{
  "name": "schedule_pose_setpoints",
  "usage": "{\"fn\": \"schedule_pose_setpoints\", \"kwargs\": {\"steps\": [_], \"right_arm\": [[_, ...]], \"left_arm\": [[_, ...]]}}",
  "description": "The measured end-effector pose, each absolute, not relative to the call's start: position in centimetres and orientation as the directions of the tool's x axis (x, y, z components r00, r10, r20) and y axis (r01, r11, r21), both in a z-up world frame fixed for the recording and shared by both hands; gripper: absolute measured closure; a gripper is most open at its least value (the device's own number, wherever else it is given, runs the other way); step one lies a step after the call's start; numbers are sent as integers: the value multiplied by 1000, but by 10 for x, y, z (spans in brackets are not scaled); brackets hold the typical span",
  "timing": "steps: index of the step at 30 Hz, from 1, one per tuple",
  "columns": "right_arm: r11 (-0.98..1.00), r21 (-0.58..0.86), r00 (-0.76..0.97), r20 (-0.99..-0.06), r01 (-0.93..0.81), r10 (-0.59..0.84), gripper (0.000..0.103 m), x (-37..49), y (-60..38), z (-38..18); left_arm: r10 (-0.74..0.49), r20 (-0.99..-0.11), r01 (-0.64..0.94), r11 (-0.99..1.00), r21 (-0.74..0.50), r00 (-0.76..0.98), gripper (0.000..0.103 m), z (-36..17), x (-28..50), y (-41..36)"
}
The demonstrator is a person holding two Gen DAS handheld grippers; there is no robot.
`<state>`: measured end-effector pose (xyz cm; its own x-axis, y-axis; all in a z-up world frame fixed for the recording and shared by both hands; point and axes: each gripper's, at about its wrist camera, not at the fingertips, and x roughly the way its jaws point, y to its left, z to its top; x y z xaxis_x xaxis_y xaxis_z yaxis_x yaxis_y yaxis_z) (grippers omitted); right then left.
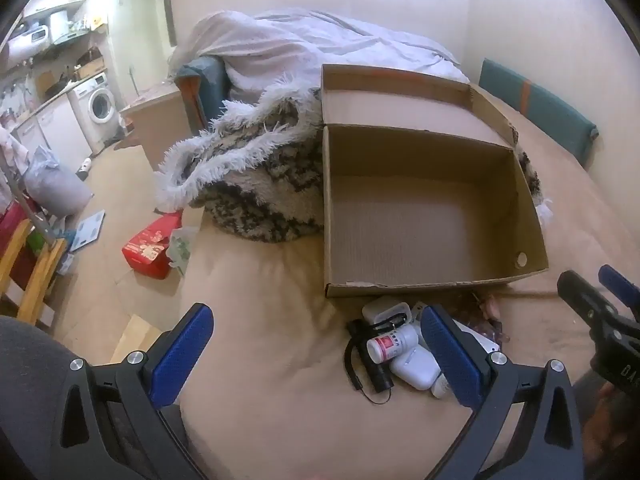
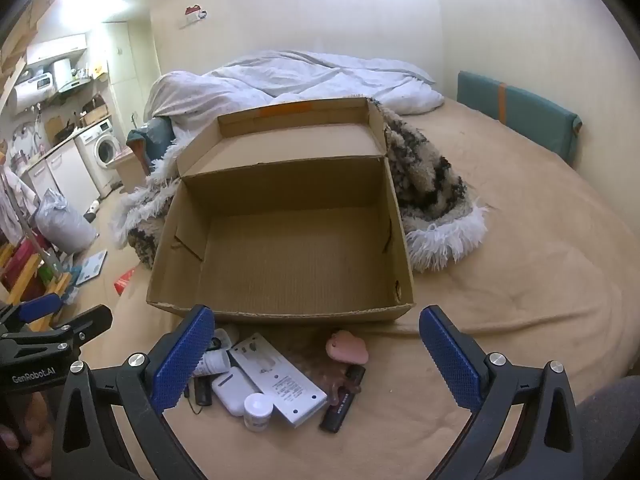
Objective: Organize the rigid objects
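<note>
Both grippers, the left gripper (image 1: 316,354) and the right gripper (image 2: 316,354), hang wide open and empty above a bed (image 2: 500,288), angled down at a heap of small rigid items just in front of an empty cardboard box (image 2: 288,256). The white bottle (image 1: 390,344), white case (image 2: 234,392), flat white device (image 2: 280,380) and black stick (image 2: 338,410) touch and overlap. Closing on one could likely nudge its neighbours, and the soft bedding may let the round bottle roll away.

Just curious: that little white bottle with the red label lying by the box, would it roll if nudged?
Probably: the white bottle is round and lies on its side. It leans on a white case, which may stop it. The soft bedding should slow it too.
</note>
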<state>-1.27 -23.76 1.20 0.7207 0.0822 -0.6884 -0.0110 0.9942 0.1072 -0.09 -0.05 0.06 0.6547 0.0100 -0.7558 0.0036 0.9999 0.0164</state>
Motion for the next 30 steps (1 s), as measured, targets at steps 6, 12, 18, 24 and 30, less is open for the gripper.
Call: {"fn": "schedule_pose_setpoints", "kwargs": {"steps": [6,12,18,24,30], "right_arm": [[994,108,723,-686,-17,87,0,-13,-237,12],[994,108,727,-682,-12,83,0,-15,-238,13],[993,117,725,-683,-8,86,0,-13,-238,12],[993,119,726,-682,-12,91,0,-14,-237,13],[992,122,727,-680,-11,92,0,-14,-238,12]], "left_arm": [[8,-748,-4,1000,7,664,0,5,-4,5],[11,-752,-9,1000,7,659,0,4,-2,4],[12,-751,-10,1000,8,661,0,3,-2,4],[12,-753,-8,1000,9,658,0,3,-1,5],[11,-754,-7,1000,9,657,0,3,-1,5]]}}
